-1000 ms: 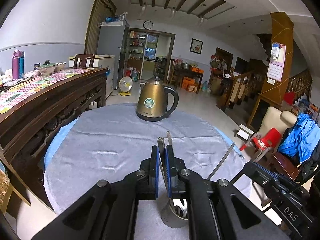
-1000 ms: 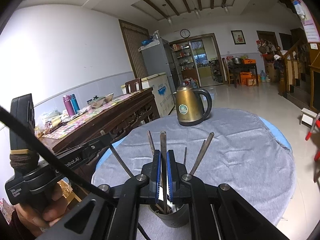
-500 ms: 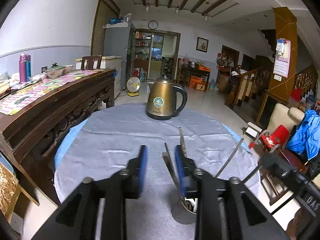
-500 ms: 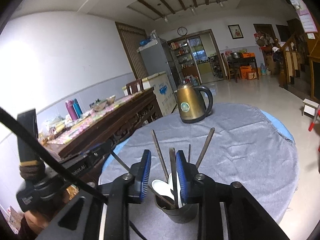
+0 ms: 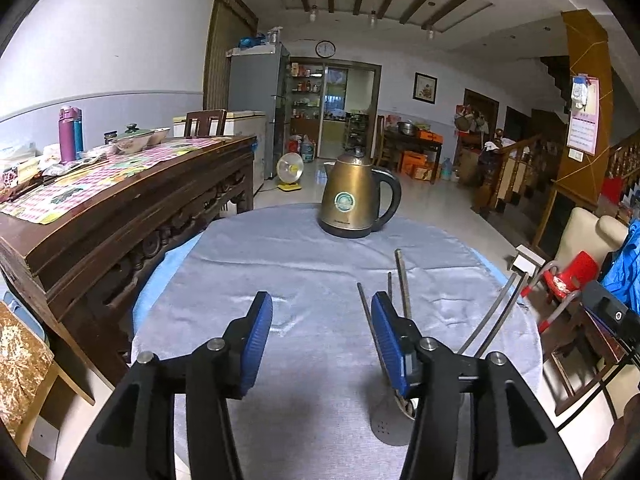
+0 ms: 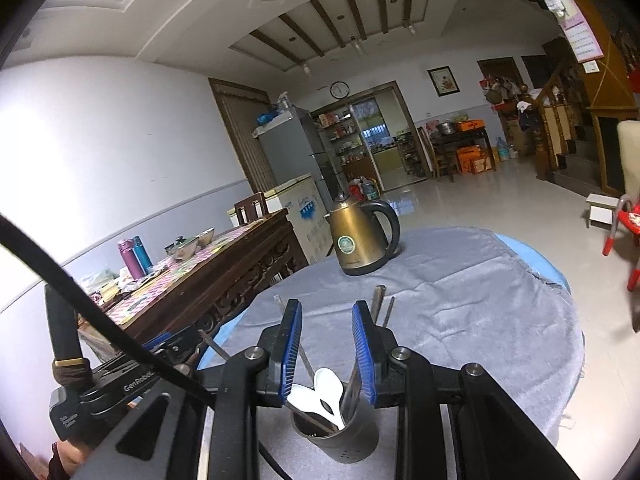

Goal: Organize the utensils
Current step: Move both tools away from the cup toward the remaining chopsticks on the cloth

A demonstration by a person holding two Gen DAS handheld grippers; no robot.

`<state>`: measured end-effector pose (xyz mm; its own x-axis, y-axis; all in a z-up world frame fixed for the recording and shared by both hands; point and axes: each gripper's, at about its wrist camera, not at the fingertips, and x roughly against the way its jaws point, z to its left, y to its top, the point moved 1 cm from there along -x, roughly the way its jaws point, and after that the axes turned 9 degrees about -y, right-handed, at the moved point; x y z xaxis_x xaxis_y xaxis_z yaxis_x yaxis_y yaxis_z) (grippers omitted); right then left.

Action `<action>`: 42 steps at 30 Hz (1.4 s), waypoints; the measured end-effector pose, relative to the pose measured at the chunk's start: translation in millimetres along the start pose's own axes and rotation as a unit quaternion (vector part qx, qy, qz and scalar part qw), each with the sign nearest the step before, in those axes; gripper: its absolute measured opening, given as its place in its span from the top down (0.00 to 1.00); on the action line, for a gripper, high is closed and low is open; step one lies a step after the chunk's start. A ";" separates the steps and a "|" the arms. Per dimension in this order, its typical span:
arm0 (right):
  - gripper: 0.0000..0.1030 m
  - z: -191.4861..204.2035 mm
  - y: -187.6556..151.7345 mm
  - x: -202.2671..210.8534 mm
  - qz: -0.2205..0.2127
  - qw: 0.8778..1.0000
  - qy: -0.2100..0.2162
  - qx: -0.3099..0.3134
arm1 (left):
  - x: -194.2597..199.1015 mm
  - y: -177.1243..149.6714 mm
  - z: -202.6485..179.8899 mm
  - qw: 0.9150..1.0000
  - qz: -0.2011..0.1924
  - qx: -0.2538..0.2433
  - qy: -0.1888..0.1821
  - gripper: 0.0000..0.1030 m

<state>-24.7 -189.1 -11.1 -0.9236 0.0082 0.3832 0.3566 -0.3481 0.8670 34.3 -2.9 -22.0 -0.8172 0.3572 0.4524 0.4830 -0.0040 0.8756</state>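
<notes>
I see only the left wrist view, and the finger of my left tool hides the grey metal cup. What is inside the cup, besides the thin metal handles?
Observer: The right wrist view shows white spoons in the grey metal cup, beside the thin metal handles.
Operator: Is the right tool open or shut?
Observer: The right tool is open, and nothing is between its blue pads.
Operator: Where does it point?
Observer: Straight at the cup; the spoons show between its two fingers.
</notes>
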 end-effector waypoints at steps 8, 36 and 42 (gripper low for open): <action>0.72 -11.0 -3.7 -9.0 0.030 0.999 -0.012 -0.014 | -7.9 -5.1 10.1 1.000 0.011 0.002 0.023 0.40; 0.56 -56.9 -28.1 -59.5 0.099 0.990 -0.059 -0.078 | -58.0 -26.9 65.2 0.992 0.074 0.035 0.093 0.40; 0.56 -74.0 -38.2 -79.5 0.131 0.984 -0.062 -0.104 | -71.2 -31.8 76.1 0.989 0.090 0.040 0.106 0.40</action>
<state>24.7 -245.8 -98.3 -0.7745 0.0024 0.6325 0.5326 -0.5370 0.6542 101.0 42.9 -95.0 -0.7594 0.1525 0.6325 0.6430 0.0277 0.7654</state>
